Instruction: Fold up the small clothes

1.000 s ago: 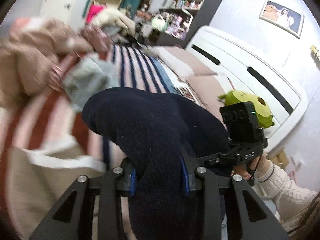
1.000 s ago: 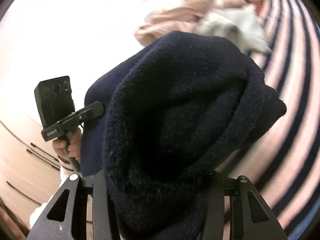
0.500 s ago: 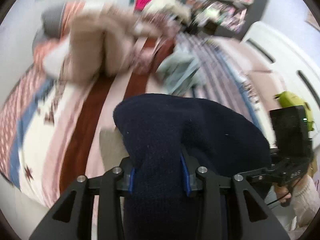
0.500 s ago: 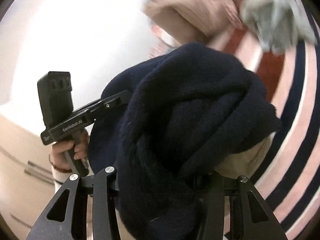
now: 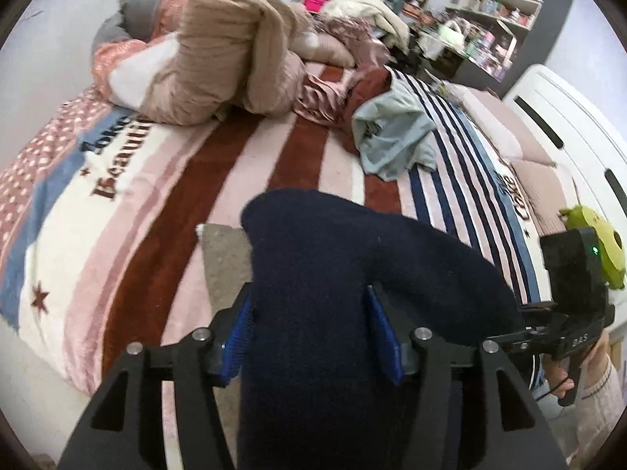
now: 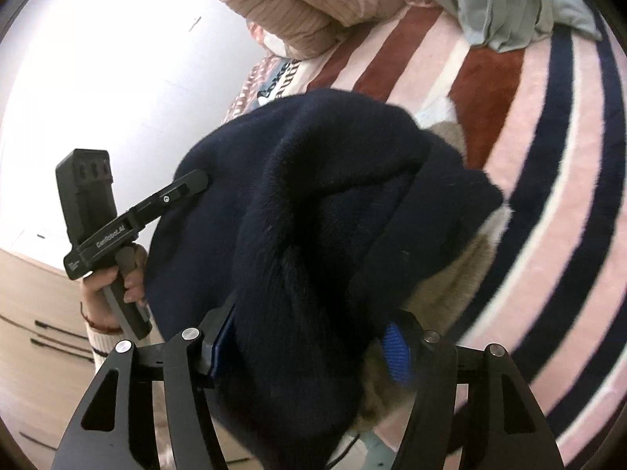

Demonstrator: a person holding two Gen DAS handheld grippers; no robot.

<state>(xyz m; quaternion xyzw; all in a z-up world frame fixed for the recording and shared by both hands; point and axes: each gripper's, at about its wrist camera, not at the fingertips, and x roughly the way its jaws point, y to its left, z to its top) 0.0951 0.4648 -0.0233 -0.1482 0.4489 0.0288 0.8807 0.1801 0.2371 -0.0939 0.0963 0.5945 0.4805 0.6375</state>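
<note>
Right hand-held gripper (image 6: 309, 352) clamps navy garment (image 6: 313, 211); left hand-held gripper (image 6: 196, 184) grips its far edge above striped blanket (image 6: 548, 156).

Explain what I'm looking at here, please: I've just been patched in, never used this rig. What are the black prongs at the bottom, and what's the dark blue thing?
There is no robot arm. A person holds a handheld two-finger gripper in each hand, and each picture comes from a fisheye camera on one gripper, looking forward along its fingers. The black prongs are those fingers.

In the left view, the left gripper is shut on a navy knit garment; the right gripper's handle shows at the right edge. In the right view, the right gripper is shut on the same garment, with the person's left hand on the other handle.

Below lies a striped blanket on a bed, with a beige cloth under the garment, a crumpled pale blue garment and a tan ribbed pile farther back.
</note>
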